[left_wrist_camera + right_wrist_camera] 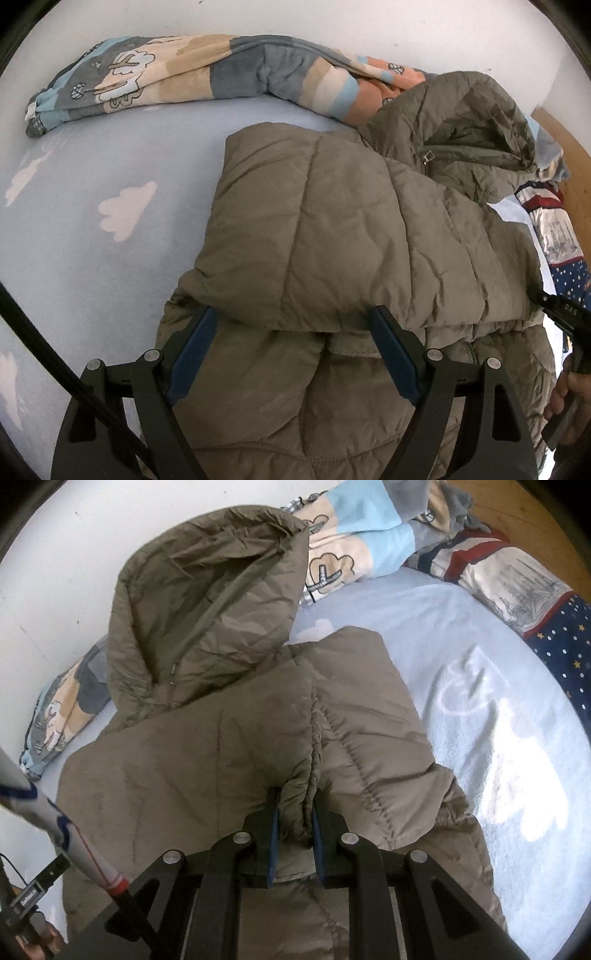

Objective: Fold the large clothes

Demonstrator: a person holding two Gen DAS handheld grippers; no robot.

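An olive-brown quilted hooded jacket [332, 221] lies on a light blue bed sheet [92, 258], with one part folded over its body. My left gripper [293, 314] is open, its blue-padded fingers [192, 350] spread wide over the folded edge, not clamping it. In the right wrist view the same jacket [207, 738] fills the centre, its hood [207, 587] at the far end towards the wall. My right gripper [295, 805] is shut on a gathered seam of the jacket. The right gripper also shows at the left wrist view's right edge [565, 310].
A rolled patterned blanket [184, 77] lies along the white wall [332, 22] behind the jacket. A pillow with red, white and starry navy print [524, 590] sits at the bed's far right. A wooden floor [535, 520] shows beyond. The sheet [498, 757] lies bare right of the jacket.
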